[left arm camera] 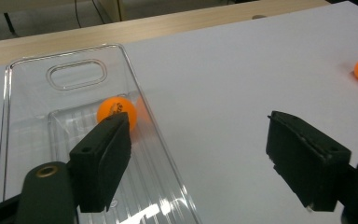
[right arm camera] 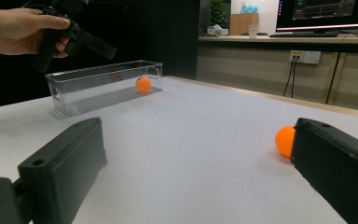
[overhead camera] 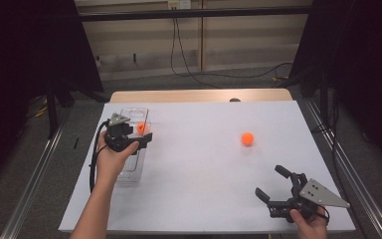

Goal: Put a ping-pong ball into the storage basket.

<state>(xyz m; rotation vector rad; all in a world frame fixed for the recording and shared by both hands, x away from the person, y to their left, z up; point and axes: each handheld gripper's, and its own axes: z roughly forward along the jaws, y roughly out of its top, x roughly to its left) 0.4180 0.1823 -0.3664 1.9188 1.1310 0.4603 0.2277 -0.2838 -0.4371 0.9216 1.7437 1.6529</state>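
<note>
A clear plastic bin [overhead camera: 132, 169] lies at the table's left with an orange ball [overhead camera: 141, 128] resting near its far end. My left gripper [overhead camera: 137, 133] hovers over that bin, open and empty; in its own view [left arm camera: 198, 121] the ball [left arm camera: 116, 108] lies on the bin floor [left arm camera: 65, 51] just past the left jaw. A second orange ball [overhead camera: 247, 139] rests loose on the white surface at the right. My right gripper [overhead camera: 268, 180] stands open near the front right corner, and that ball [right arm camera: 284, 140] shows beside its right jaw, farther off [right arm camera: 196, 128].
A white sheet [overhead camera: 204, 164] covers the table, with a wooden strip [overhead camera: 199, 95] bare along the far edge. Metal rails run along both sides. Cables lie on the floor behind the table. A desk with a monitor [right arm camera: 326, 11] stands beyond.
</note>
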